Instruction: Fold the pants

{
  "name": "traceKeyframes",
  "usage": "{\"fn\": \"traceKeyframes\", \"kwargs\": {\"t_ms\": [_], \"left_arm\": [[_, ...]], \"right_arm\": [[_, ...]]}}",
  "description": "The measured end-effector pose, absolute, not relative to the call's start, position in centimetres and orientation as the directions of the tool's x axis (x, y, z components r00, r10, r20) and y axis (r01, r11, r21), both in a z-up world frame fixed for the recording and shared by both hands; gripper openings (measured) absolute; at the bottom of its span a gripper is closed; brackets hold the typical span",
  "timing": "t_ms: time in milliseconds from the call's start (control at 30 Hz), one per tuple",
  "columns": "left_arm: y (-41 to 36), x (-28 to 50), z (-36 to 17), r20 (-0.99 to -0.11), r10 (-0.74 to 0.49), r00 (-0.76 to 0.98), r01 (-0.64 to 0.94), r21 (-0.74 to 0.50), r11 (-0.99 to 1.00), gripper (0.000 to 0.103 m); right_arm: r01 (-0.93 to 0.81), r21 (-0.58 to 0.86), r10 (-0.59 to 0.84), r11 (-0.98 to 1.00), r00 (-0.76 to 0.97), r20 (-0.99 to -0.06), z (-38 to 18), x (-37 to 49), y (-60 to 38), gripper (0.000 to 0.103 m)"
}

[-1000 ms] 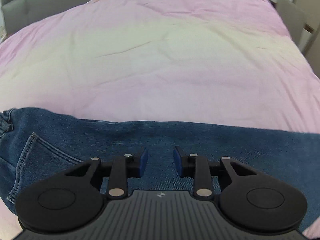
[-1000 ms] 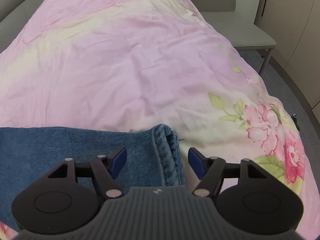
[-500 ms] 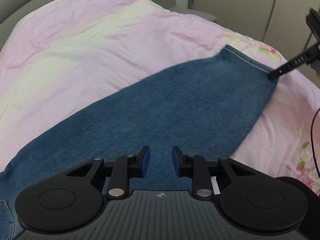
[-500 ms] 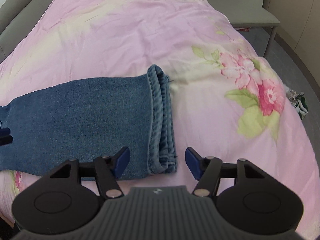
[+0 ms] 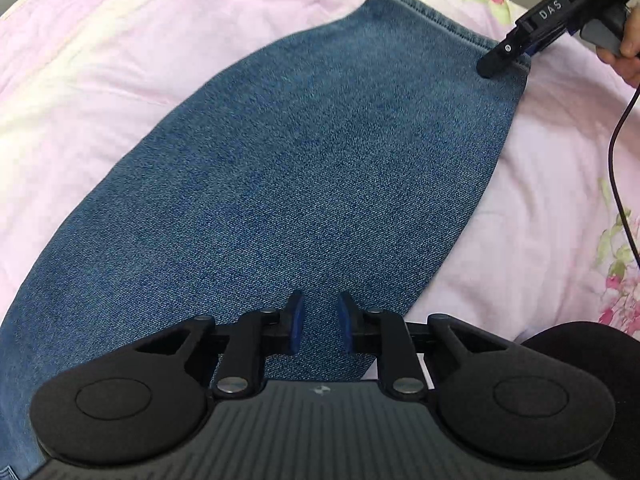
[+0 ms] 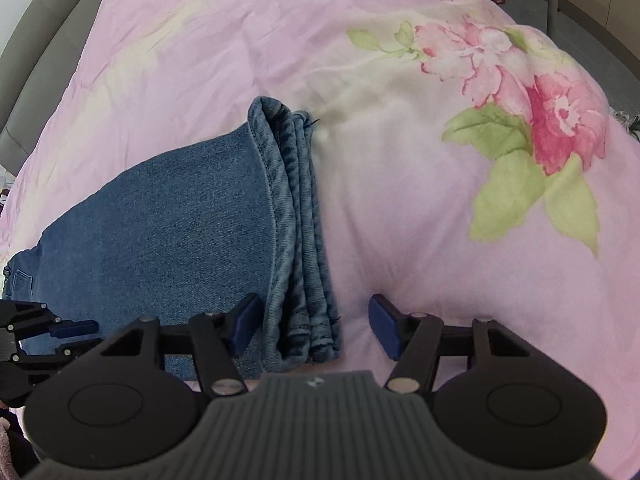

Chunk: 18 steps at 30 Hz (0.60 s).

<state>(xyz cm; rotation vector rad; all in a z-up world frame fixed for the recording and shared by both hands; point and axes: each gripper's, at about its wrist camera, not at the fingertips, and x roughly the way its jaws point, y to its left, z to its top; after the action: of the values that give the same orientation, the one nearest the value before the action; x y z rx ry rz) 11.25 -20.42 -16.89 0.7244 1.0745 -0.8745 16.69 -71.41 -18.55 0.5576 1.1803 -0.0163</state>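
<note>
Pink floral bed cover [image 6: 400, 208] fills both views, and the blue denim pants [image 5: 304, 184], folded lengthwise, lie flat across it; their waist end is cut off at the frame edge. Over mid-leg, the left gripper [image 5: 319, 326] has its jaws closing with only a narrow gap, pinching nothing. Wider apart, the right gripper [image 6: 316, 324] straddles the stacked hems [image 6: 300, 216], its pads clear of them.

Jeans [image 5: 304, 184] waistband apparently beyond frame
</note>
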Motion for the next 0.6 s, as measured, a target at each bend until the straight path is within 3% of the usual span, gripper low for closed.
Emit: {"fn": "traceKeyframes", "kwargs": {"t_ms": [200, 467, 600], "left_arm": [[-21.1, 11.5, -17.9, -0.958, -0.198, 0.206, 0.887, 0.098, 0.451, 0.018], [-20.5, 11.4, -18.2, -0.957, -0.191, 0.219, 0.884, 0.111, 0.455, 0.017], [-21.5, 11.8, -19.1, -0.956, -0.195, 0.22, 0.881, 0.109, 0.461, 0.017]], "right_arm": [[0.283, 0.441, 0.319, 0.852, 0.389, -0.864, -19.1, 16.4, -71.7, 0.046], [0.278, 0.484, 0.353, 0.83, 0.411, -0.841, -17.4, 15.7, -71.8, 0.022], [0.2, 0.453, 0.331, 0.869, 0.446, -0.832, -13.5, 15.8, -70.0, 0.021]]}}
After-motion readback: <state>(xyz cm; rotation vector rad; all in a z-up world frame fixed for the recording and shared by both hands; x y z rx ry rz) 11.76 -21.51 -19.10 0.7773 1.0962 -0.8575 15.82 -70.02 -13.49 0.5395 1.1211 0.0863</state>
